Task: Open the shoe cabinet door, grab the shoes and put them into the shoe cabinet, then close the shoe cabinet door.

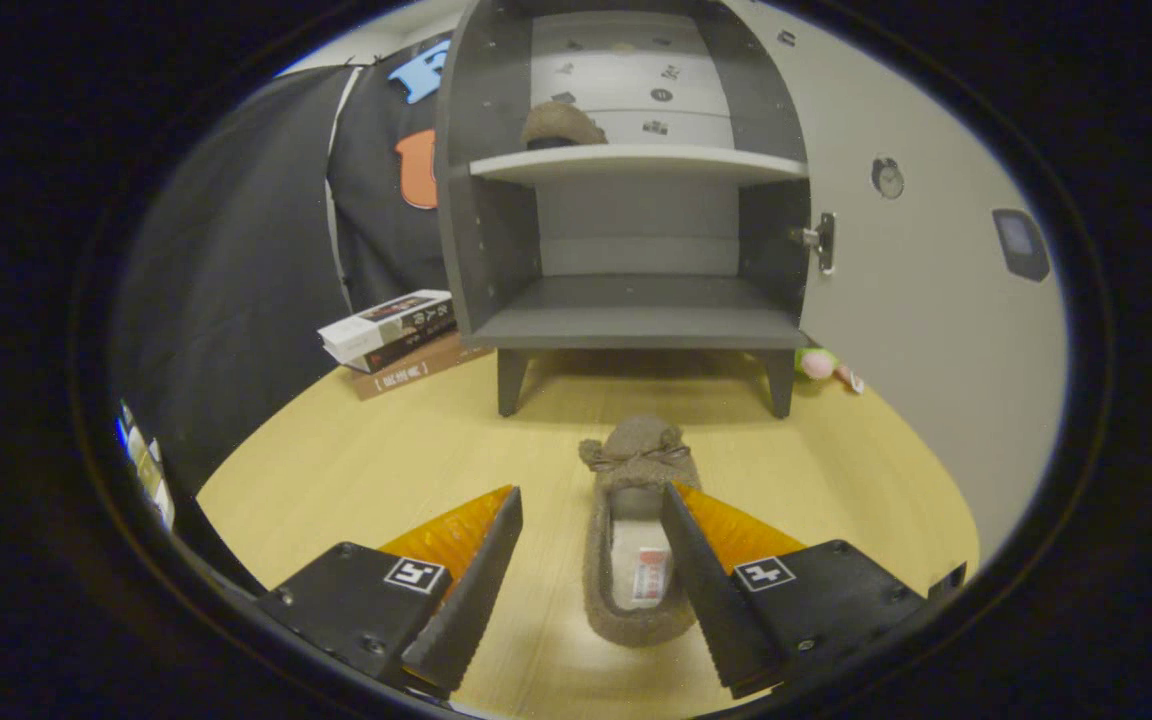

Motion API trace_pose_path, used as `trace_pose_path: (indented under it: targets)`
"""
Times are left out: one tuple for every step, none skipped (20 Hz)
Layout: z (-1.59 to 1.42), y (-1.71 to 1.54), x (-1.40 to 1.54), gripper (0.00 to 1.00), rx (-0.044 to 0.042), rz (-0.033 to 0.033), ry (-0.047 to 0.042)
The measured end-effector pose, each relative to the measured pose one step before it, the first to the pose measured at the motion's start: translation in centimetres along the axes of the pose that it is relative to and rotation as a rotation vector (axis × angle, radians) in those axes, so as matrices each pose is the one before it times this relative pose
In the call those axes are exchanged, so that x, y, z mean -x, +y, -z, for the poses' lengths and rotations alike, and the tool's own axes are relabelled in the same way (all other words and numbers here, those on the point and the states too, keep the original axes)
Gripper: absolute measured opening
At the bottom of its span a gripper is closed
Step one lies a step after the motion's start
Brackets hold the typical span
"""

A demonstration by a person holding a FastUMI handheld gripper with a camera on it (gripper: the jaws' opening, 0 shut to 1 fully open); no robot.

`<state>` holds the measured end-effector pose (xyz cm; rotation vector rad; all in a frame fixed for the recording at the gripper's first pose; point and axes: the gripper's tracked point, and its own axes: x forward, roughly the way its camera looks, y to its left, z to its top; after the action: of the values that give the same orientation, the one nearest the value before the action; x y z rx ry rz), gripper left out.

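The gripper [591,515] hangs open over the desk [366,470], a brown slipper [636,545] between its fingers, nearer the right one. Closing off-centre could push it sideways instead of gripping. The shoe cabinet [636,200] stands open beyond, another slipper [561,125] shelved.

Wooden counter [356,470] carrying things
A slipper [636,530] is lying near; cabinet [636,250], books [396,340], toy [821,365] are sitting far.

A pale wood-grain tabletop [386,470] spreads under soft, even light. On it, beside the black cloth booth wall [236,250], lies a small stack of books [398,338]. Across the tabletop from the books, near its far edge, rests a small pink and green toy [821,364]
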<state>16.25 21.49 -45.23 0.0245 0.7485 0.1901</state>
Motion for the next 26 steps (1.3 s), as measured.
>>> trace_pose_path:
  targets:
    - [0.503,-0.483,-0.958,0.83,-0.01659,0.01395,0.02447]
    - [0.602,-0.630,-1.101,0.79,-0.01559,0.01963,0.03307]
    - [0.440,-0.358,-0.826,0.72,-0.01893,0.01075,0.03219]
    - [-0.022,0.072,-0.770,0.69,-0.01126,-0.00772,0.00844]
    - [-0.014,0.045,-0.737,0.61,0.00044,-0.01018,0.00409]
    - [-0.044,-0.025,-0.619,0.57,-0.00234,-0.00651,0.00253]
    - [0.351,0.223,-0.636,0.48,-0.00936,-0.02011,0.01899]
    - [0.375,0.479,-0.473,0.40,-0.00866,-0.02929,0.02173]
    - [0.249,0.217,-0.430,0.31,-0.00493,-0.02743,0.00707]
    - [-0.211,-0.070,0.162,0.23,-0.00874,-0.00655,-0.00764]
    - [-0.146,0.032,-0.250,0.12,0.00219,-0.01144,-0.01567]
    - [-0.129,-0.059,0.299,0.09,0.01062,-0.00841,-0.01025]
    - [-0.197,0.008,0.462,0.07,0.00497,-0.00840,-0.01276]
    - [-0.421,-0.054,0.380,0.07,0.00404,-0.00834,-0.01518]
    - [-0.473,-0.328,0.499,0.07,0.00607,0.00974,-0.01840]
    - [-0.765,-0.408,0.487,0.07,0.01300,0.02229,-0.02164]
    - [-0.597,-0.617,0.658,0.07,0.01396,0.02347,-0.02114]
    - [-0.620,0.042,0.561,0.07,0.00206,-0.00115,-0.01776]
    - [-0.380,0.298,0.730,0.07,-0.00762,-0.00956,-0.01042]
    - [-0.541,0.097,0.916,0.07,-0.00894,-0.00714,-0.00845]
    - [-0.607,0.124,0.959,0.07,-0.00502,-0.01003,-0.01137]
    - [-0.801,0.232,0.915,0.07,-0.00508,-0.00924,-0.01378]
    - [-0.804,0.316,0.959,0.07,-0.00058,-0.01009,-0.01605]
    - [-0.928,0.340,0.971,0.07,0.00013,-0.01173,-0.01702]
    - [-0.988,0.579,1.058,0.07,-0.00268,-0.01310,-0.01518]
    - [-1.053,0.781,1.121,0.07,-0.00124,-0.01758,-0.01647]
